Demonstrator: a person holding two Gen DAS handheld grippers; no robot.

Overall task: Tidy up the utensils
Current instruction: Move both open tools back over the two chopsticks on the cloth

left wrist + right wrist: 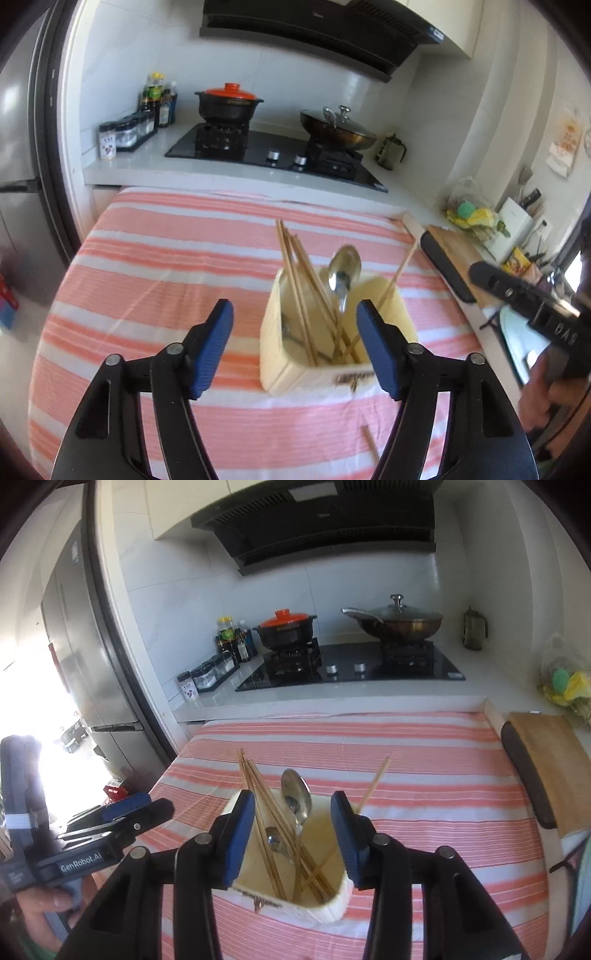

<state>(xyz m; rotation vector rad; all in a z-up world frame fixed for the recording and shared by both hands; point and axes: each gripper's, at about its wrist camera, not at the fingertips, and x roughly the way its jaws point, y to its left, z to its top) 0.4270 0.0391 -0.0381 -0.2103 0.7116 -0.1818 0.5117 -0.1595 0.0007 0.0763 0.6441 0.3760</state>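
Both the left gripper point(295, 343) and right gripper point(293, 834) hang with fingers apart, empty, by the cream holder point(325, 373); a nudge could tip it, spilling chopsticks point(299, 280) and spoon point(345, 271).

White tiled wall point(192, 602), black hood point(325, 520), gas hob point(369, 668), steel fridge point(85, 657), striped cloth point(424, 775), bright daylight.

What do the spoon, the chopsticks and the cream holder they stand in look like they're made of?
Spoon: polished metal, likely stainless steel, with mirror-like reflections in the bowl.
Chopsticks: pale matte tan sticks, probably bamboo or wood.
Holder: cream and matte with ribbed outer walls, probably plastic, though painted wood can't be ruled out.
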